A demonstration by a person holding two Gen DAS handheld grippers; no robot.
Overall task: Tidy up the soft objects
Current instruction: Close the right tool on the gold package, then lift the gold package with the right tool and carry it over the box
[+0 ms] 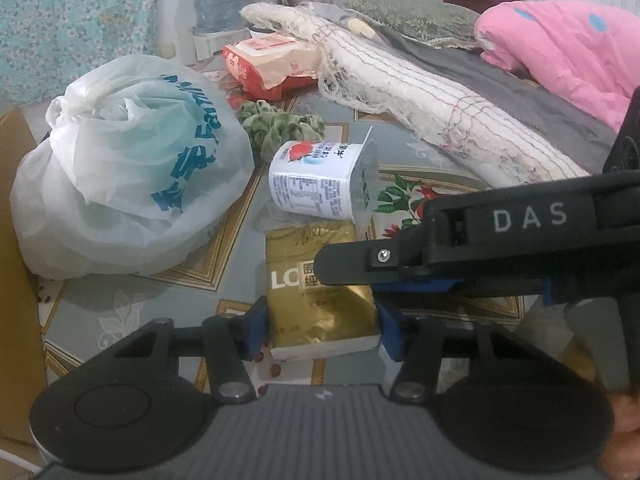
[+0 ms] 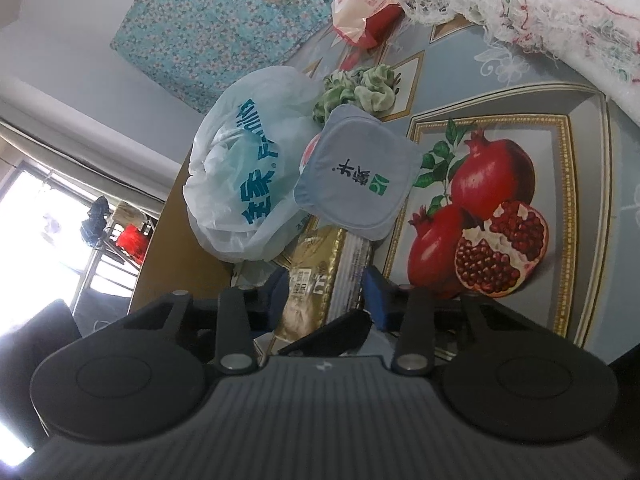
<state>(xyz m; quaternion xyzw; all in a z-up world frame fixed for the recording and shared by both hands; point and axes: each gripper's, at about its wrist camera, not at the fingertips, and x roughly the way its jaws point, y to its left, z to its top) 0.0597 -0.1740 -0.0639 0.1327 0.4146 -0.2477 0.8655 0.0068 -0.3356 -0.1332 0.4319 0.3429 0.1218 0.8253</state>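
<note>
A gold tissue pack lies on the patterned table. My left gripper is shut on its near end, blue pads against both sides. My right gripper comes in from the right and grips the same pack across its side; in the right wrist view it sits between the pads of that gripper. A white yogurt cup lies on its side on the pack's far end, its grey lid facing the right camera.
A white plastic bag with blue print sits left of the pack. A green scrunchie, a red-and-cream wipes pack, a frayed white rolled cloth and a pink quilt lie behind. A cardboard box stands at the left edge.
</note>
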